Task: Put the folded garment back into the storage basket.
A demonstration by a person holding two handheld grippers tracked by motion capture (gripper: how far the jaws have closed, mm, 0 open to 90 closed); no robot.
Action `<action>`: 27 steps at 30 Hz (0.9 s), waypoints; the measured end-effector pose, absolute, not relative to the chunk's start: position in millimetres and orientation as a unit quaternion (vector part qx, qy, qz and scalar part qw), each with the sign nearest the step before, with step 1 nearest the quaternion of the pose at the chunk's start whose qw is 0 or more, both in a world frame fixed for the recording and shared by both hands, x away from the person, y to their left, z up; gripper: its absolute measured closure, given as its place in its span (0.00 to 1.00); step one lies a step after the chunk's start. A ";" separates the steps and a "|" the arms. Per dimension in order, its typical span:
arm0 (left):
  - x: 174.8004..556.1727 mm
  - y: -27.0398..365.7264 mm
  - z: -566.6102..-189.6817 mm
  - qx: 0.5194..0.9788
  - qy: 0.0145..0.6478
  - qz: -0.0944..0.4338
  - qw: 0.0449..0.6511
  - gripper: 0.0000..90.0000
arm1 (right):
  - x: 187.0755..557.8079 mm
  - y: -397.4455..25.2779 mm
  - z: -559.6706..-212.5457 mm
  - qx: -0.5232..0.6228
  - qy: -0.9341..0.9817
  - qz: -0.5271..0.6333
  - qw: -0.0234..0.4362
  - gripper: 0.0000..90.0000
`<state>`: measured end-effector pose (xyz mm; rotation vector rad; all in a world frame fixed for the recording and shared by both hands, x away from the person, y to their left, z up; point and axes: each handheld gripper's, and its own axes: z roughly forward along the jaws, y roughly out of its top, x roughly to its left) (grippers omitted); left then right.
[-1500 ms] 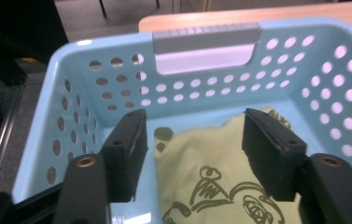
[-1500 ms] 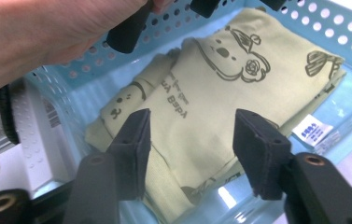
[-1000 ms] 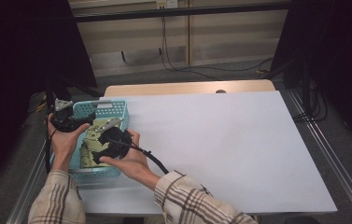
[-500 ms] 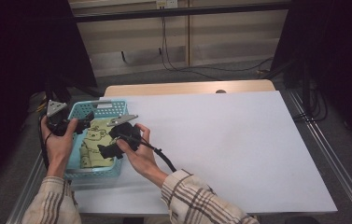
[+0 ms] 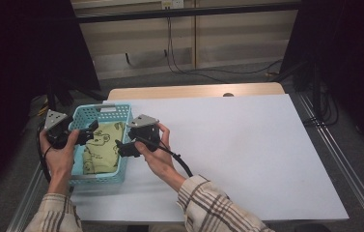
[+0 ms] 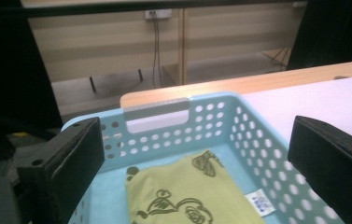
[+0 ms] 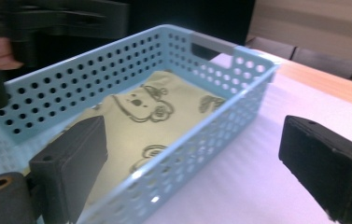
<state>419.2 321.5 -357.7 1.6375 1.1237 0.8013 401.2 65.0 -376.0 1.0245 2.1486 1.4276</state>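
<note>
Both hand-held grippers, left [image 5: 92, 129] and right [image 5: 121, 147], gape wide, empty, over a perforated blue plastic basket [image 5: 106, 112] holding soft green printed cloth [image 5: 101, 152]. Since a second ago, the right one has lifted clear of the cloth.

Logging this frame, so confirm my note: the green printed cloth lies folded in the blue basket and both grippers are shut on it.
Not quite. The green printed cloth does lie in the blue basket, but both grippers are open and hold nothing: the left gripper view and the right gripper view show each pair of fingers wide apart, above the basket and beside it.
</note>
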 end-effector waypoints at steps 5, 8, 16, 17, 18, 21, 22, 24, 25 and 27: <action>408.5 317.6 -354.6 0.668 0.455 0.331 0.486 0.04 | 400.6 52.7 -378.5 0.369 0.756 0.502 0.201 0.10; 401.1 313.9 -351.1 0.659 0.452 0.338 0.498 0.04 | 400.5 44.7 -380.1 0.371 0.753 0.499 0.214 0.10; 387.3 298.0 -345.0 0.662 0.432 0.351 0.501 0.05 | 398.1 30.2 -383.1 0.354 0.736 0.523 0.244 0.09; 385.9 296.8 -345.4 0.661 0.431 0.353 0.503 0.05 | 397.6 26.9 -383.6 0.353 0.732 0.526 0.251 0.10; 382.5 293.9 -346.0 0.655 0.431 0.352 0.512 0.05 | 396.5 25.1 -383.7 0.359 0.730 0.526 0.250 0.10; 375.3 287.5 -346.6 0.658 0.422 0.355 0.514 0.06 | 396.6 15.6 -384.5 0.356 0.726 0.527 0.260 0.10; 371.9 286.7 -346.8 0.662 0.417 0.361 0.507 0.06 | 396.2 13.0 -384.6 0.361 0.726 0.526 0.257 0.10; 368.9 282.8 -349.0 0.656 0.419 0.355 0.518 0.06 | 397.0 7.1 -384.3 0.370 0.725 0.524 0.249 0.10; 368.0 280.8 -349.8 0.658 0.416 0.354 0.518 0.06 | 397.4 3.9 -383.9 0.374 0.724 0.524 0.247 0.10; 366.4 277.8 -350.8 0.661 0.413 0.359 0.513 0.06 | 397.6 -3.0 -384.1 0.374 0.723 0.530 0.235 0.10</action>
